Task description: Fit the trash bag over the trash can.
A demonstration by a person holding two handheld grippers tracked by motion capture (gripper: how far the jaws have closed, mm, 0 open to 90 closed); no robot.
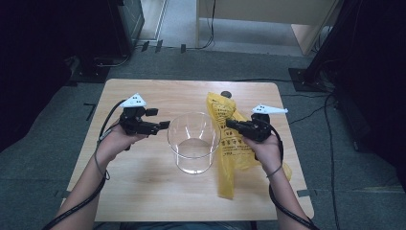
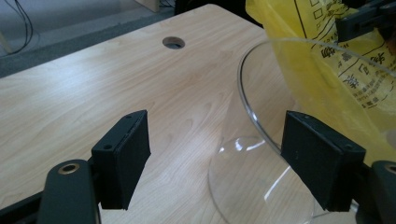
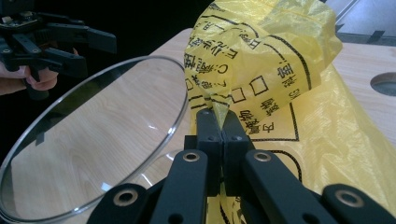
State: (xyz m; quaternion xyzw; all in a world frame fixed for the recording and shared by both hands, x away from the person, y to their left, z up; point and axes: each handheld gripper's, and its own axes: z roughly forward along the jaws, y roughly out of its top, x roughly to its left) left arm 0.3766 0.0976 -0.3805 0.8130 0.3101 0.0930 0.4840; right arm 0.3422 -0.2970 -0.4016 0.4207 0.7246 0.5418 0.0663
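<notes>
On the wooden bench, a clear glass container is standing upright at centre, with a yellow printed bag lying just beside it and partly lifted. Right hand-held gripper is pinching the bag's upper fold, jaws fully closed on plastic. Left hand-held gripper is hovering wide open and empty beside the container's rim. Risk: thin film is likely slipping from the pinch, or the open jaw is knocking the container over.
</notes>
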